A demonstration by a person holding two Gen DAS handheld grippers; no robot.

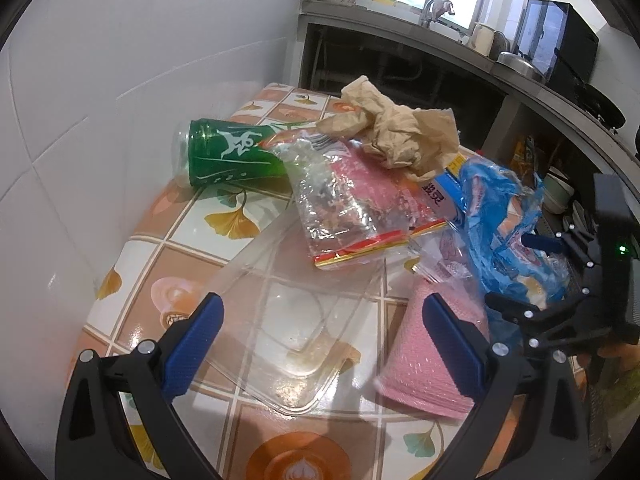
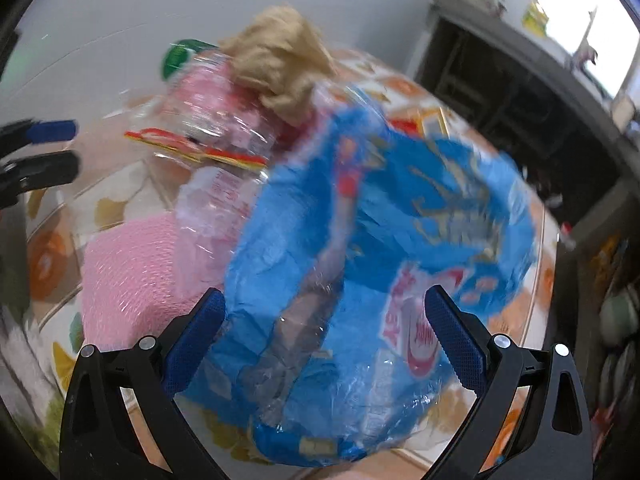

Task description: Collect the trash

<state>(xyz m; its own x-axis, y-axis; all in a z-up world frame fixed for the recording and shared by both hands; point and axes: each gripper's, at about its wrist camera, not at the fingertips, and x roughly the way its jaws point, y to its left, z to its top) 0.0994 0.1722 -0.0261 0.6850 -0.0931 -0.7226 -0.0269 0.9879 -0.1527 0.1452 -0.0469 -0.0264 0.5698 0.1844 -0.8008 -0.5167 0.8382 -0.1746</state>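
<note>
Trash is piled on a table with a flowered cloth (image 1: 180,240). A green bottle (image 1: 228,152) lies on its side at the back left, and crumpled brown paper (image 1: 400,132) tops a clear bag over a red packet (image 1: 352,204). An empty clear plastic tray (image 1: 288,320) lies between the open fingers of my left gripper (image 1: 326,350). In the right wrist view a crumpled blue plastic bag (image 2: 360,240), blurred, fills the space between the spread fingers of my right gripper (image 2: 326,344), which is open. A pink ribbed wad (image 1: 424,364) sits beside the bag.
A white tiled wall (image 1: 100,100) runs along the table's left side. Behind stands a dark counter (image 1: 420,40) with a tap, bowls and a black appliance. Shelves with dishes (image 1: 560,196) are at the right. The table's near edge is close.
</note>
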